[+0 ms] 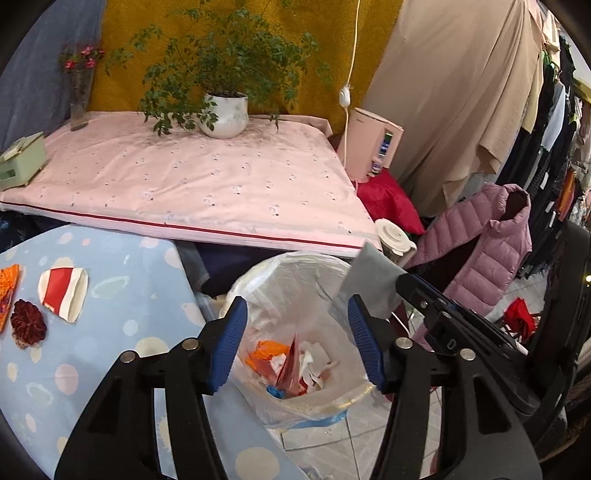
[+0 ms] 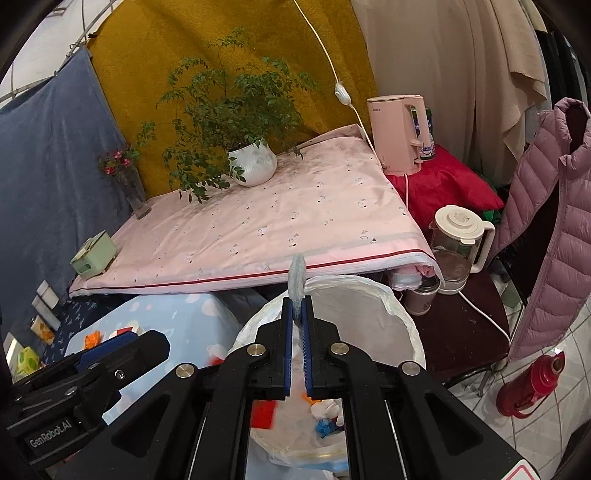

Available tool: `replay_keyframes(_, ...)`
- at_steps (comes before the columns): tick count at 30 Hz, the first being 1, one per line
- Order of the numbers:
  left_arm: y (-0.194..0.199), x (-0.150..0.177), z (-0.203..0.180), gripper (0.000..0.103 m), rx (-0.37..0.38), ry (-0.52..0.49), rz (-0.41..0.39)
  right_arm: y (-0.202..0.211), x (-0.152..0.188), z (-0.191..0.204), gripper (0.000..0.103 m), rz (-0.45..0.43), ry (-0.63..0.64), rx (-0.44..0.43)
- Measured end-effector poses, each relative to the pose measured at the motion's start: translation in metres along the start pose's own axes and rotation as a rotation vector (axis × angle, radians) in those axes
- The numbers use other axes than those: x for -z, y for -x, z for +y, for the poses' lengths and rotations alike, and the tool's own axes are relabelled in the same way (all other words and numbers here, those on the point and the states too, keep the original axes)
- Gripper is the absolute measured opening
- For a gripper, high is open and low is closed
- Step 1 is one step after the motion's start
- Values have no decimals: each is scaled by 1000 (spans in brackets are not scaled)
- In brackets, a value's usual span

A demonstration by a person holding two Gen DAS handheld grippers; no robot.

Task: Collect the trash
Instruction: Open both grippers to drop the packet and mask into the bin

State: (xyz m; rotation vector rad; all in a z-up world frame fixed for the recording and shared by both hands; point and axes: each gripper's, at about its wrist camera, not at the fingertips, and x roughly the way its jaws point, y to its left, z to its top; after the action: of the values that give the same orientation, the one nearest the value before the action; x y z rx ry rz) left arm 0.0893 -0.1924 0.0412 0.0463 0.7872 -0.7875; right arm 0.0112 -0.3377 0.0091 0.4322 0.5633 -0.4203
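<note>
The left gripper [image 1: 297,343] is hanging open above the lined trash bin [image 1: 258,280], nothing sitting between its blue pads [image 1: 229,343]; orange, red and white scraps [image 1: 291,365] are lying in the bin below it; to its left, a flattened red-and-white paper cup [image 1: 63,292], a dark red ruffled thing [image 1: 27,325] and an orange wrapper [image 1: 7,291] are resting on the blue spotted worktop [image 1: 122,332]; to its right, the right gripper [image 1: 399,284] is pinching a grey sheet [image 1: 371,280] over the bin's rim.

Mustard wall hanging [image 1: 295,29], pink-sheeted table [image 1: 192,181], potted plant [image 1: 223,114], white floor tiles [image 2: 546,424]
</note>
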Motion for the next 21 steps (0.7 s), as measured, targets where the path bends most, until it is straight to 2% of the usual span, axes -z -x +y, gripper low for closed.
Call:
replay_keyframes(7,-3,3,6,55,-45,-16,11,-4,0,0,11,0,-6,2)
replay_keyframes(21,19,10,50,56,-106,51,-18,2,5,40,32,-4,47,-22)
